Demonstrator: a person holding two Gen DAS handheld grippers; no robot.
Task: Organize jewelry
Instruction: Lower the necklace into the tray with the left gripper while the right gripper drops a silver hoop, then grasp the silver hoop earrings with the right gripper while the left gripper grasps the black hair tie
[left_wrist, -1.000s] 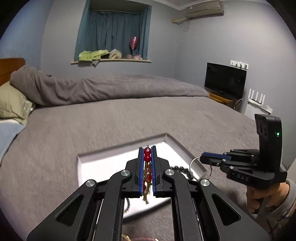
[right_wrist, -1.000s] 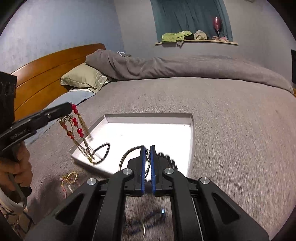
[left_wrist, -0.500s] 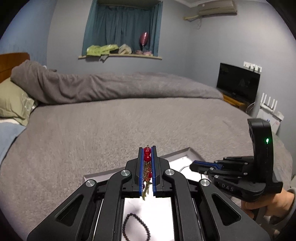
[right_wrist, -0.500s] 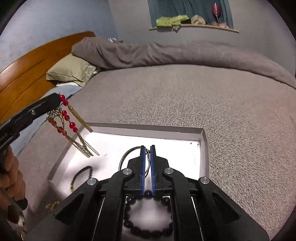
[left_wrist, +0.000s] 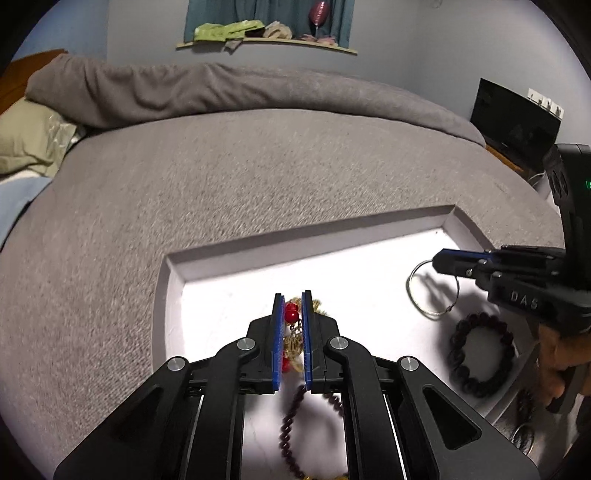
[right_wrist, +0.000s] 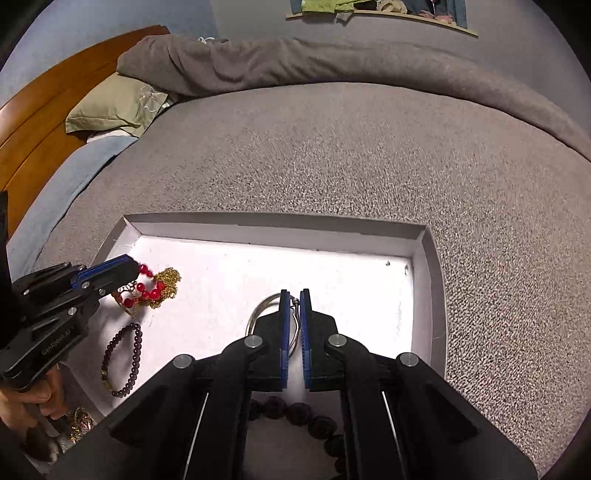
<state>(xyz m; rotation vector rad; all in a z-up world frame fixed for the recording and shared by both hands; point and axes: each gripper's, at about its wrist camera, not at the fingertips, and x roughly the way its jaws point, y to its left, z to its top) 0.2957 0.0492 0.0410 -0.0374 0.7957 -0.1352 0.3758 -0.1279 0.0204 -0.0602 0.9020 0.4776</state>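
**Left wrist view: two grippers over the jewelry tray**

Left wrist view shows your left gripper (left_wrist: 293, 325) low in the centre of the frame, above the white tray (left_wrist: 258, 254) on the grey bed cover (left_wrist: 221, 177). Its jaws have just been opening, and the red-bead and gold-chain piece (left_wrist: 291, 315) sits between the blue pads, its lower part bunched on the tray floor. Whether the pads press on it, you cannot tell. At the right edge, your right gripper (left_wrist: 437, 260) has its tongs clamped on the thin metal ring (left_wrist: 430, 310), which hangs onto the tray. A dark bead bracelet (left_wrist: 480, 354) lies below the ring. Right wrist view shows a slimmer dark bead bracelet (right_wrist: 123, 363) at lower left, lying in the tray, below the red-bead piece. A pillow (right_wrist: 118, 107) and wooden headboard (right_wrist: 55, 110) fill the upper left.
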